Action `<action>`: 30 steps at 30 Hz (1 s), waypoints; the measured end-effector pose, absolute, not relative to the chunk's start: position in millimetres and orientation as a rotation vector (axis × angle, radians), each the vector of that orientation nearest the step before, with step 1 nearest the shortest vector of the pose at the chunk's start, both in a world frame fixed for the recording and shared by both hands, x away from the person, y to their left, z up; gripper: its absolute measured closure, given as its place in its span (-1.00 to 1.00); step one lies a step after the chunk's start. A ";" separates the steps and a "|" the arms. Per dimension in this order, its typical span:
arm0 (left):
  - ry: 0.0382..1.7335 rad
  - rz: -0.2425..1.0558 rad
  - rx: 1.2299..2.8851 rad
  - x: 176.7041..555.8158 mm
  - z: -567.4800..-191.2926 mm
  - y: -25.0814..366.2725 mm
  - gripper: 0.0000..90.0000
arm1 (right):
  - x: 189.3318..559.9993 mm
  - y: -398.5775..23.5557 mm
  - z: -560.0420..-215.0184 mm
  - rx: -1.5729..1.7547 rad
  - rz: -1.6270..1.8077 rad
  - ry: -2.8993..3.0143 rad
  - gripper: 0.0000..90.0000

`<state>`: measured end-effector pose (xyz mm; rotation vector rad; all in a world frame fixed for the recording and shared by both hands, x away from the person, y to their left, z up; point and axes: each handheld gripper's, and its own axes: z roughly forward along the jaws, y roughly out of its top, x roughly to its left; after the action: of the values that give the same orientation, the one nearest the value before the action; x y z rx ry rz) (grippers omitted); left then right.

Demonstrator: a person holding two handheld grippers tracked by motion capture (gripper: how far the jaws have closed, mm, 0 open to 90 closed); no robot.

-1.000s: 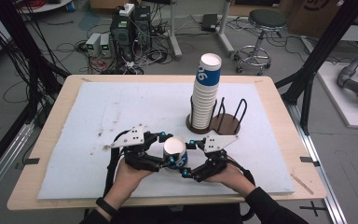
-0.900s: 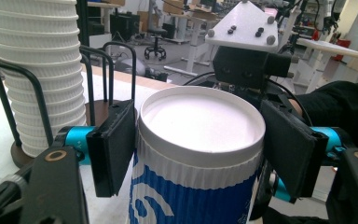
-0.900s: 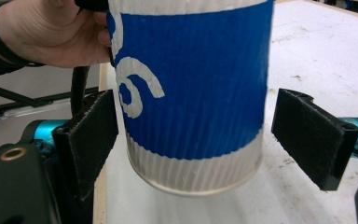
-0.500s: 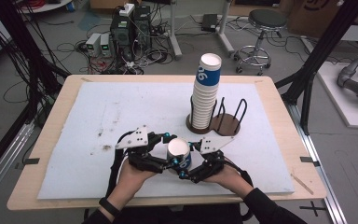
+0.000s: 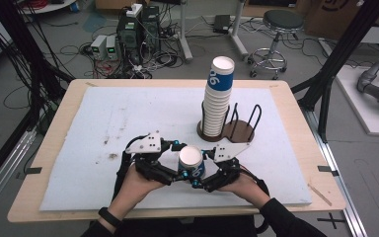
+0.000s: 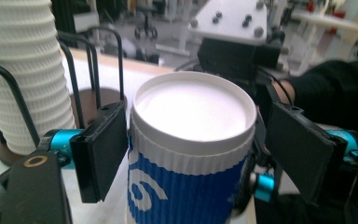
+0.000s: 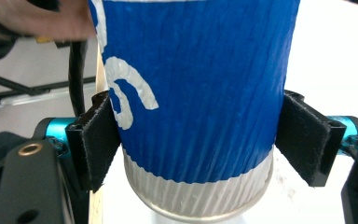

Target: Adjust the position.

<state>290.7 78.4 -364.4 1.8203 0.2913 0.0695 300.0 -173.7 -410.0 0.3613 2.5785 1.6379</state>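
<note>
Blue-and-white, the paper cup (image 5: 191, 164) stands upright on the white mat (image 5: 98, 128), near the table's front edge, between both grippers. Left gripper (image 6: 191, 154) has just been opening: its pads flank the cup's rim with gaps either side. Right gripper (image 7: 198, 140) has just been closing, and its pads now press the cup's lower wall from both sides.

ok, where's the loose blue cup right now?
High view: the blue cup sits near the table's front edge, between the left gripper and right gripper, in front of the cup stack in its rack.
</note>
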 end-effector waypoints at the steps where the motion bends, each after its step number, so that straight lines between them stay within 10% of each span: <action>1: 0.284 0.073 1.855 290.1 -362.3 77.2 -0.53 | 299.9 -173.3 -410.0 0.349 1.615 2.593 -0.54; 14: 0.171 0.155 2.192 281.9 -357.0 57.5 -0.45 | 292.2 -162.4 -409.3 0.196 1.325 2.736 -0.53; 30: 0.210 0.107 1.843 291.8 -353.4 88.1 -0.34 | 300.5 -189.9 -393.0 0.320 1.755 2.528 -0.66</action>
<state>291.8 88.1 -353.4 1.8427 0.2105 0.1065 300.5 -189.9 -393.0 0.3195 2.5275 1.7554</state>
